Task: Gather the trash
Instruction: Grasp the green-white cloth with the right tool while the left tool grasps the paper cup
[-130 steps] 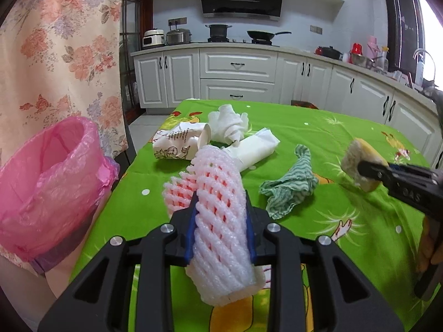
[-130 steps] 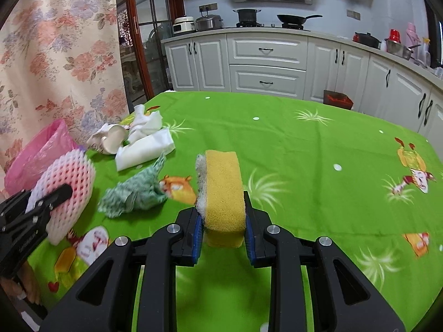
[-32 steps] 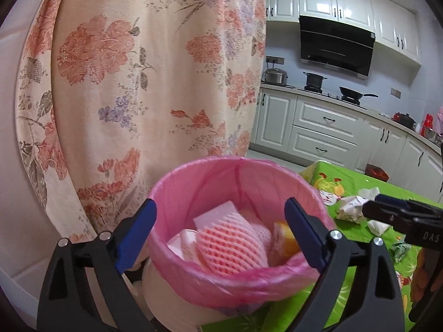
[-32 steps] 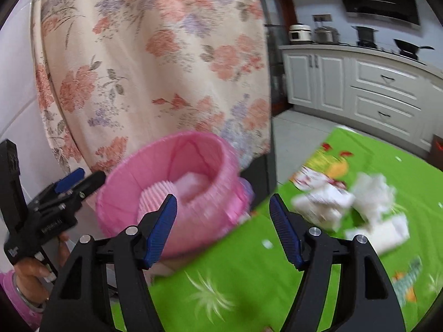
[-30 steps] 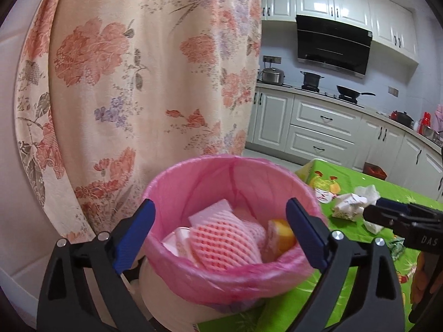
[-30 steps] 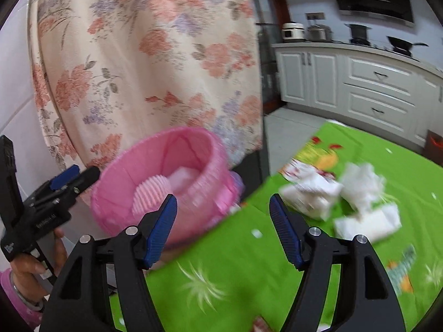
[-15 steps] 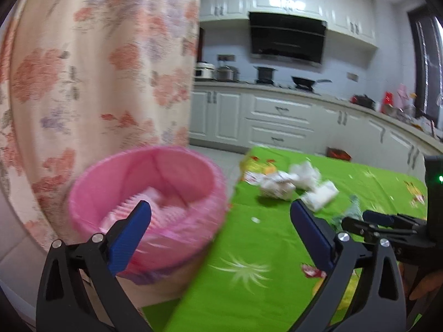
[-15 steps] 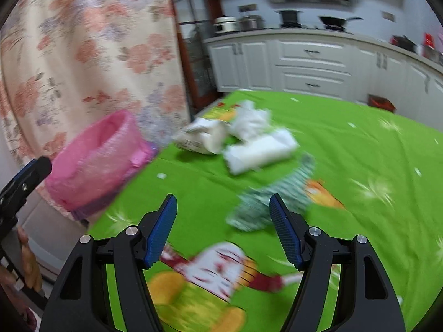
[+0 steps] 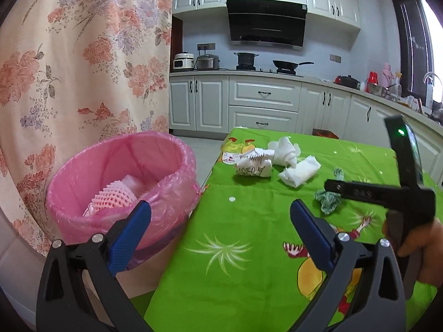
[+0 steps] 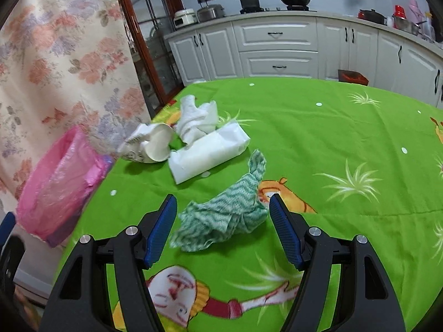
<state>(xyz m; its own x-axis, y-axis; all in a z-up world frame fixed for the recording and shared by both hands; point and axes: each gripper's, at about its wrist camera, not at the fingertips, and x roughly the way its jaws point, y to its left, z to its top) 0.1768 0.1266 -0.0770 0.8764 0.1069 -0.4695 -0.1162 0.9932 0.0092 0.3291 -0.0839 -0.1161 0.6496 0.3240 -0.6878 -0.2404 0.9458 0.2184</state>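
Observation:
A pink-lined trash bin (image 9: pixel 121 182) stands off the table's left edge, with a pink foam net (image 9: pixel 110 199) inside. My left gripper (image 9: pixel 220 215) is open and empty near the bin's rim. On the green tablecloth (image 10: pixel 332 127) lie a crumpled paper cup (image 10: pixel 151 146), a white tissue (image 10: pixel 196 121), a folded napkin (image 10: pixel 210 150) and a green striped cloth (image 10: pixel 229 210). My right gripper (image 10: pixel 223 209) is open just above that cloth, one finger on each side, pads not pressing. In the left wrist view the right gripper (image 9: pixel 329 185) hangs over the green cloth (image 9: pixel 329 197).
A floral curtain (image 9: pixel 69 69) hangs behind the bin. White kitchen cabinets (image 9: pixel 263 108) and a stove with pots run along the back wall. The table's left edge (image 9: pixel 205 193) runs beside the bin. A hand (image 9: pixel 423 246) holds the right gripper.
Both grippers swung right, away from the bin and over the table. The right one came down over the green cloth. The foam net and sponge held earlier now lie in the bin.

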